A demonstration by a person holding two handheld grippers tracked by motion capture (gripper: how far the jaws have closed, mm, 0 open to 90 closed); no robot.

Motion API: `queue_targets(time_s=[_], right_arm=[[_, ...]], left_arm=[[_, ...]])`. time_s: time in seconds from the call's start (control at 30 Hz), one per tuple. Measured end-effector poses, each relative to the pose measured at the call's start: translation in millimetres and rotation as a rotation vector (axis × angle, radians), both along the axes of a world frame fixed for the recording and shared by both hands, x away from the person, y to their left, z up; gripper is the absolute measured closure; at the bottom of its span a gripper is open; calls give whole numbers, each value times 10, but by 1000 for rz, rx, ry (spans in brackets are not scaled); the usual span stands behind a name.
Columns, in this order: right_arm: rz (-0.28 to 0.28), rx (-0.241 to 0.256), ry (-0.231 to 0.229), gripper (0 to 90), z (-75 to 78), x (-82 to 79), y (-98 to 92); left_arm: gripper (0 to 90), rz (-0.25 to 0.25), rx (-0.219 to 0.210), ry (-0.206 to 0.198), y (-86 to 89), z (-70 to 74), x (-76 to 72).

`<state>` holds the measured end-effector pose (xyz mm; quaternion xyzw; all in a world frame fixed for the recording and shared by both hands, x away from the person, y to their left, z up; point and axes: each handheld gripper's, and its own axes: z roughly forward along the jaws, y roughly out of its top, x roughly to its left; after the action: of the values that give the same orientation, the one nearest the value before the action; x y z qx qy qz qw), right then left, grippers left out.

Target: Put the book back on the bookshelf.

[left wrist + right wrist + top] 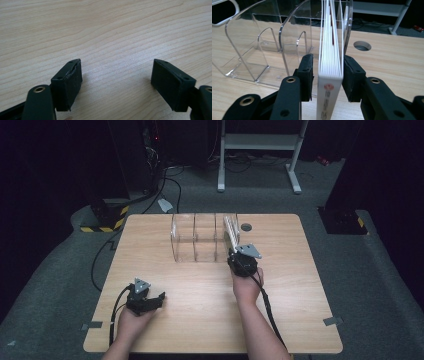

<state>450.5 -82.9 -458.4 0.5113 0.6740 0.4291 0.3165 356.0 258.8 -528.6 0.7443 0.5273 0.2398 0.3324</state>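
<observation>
Right tongs (327, 75) are gripping a white book (330, 62) standing in the clear rack's (195, 242) right slot; left tongs (116, 82) are resting released on the near-left tabletop (200, 305).
</observation>
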Motion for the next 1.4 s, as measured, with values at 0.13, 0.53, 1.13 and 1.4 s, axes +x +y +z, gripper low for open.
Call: queue_targets(time_s=[0.13,0.53,1.13,1.4], right_arm=[[7,5,3,635,-45,-66,-10],[24,19,19,645,-163,-198,-43],[27,75,65,712,-287,-242,-27],[8,123,81,726,-298,-240,-44]], left_arm=[[249,0,0,0,0,0,0],[249,-1,0,1,0,1,1],[249,1,-2,1,-2,-1,0],[250,-1,-3,2,-2,0,2]])
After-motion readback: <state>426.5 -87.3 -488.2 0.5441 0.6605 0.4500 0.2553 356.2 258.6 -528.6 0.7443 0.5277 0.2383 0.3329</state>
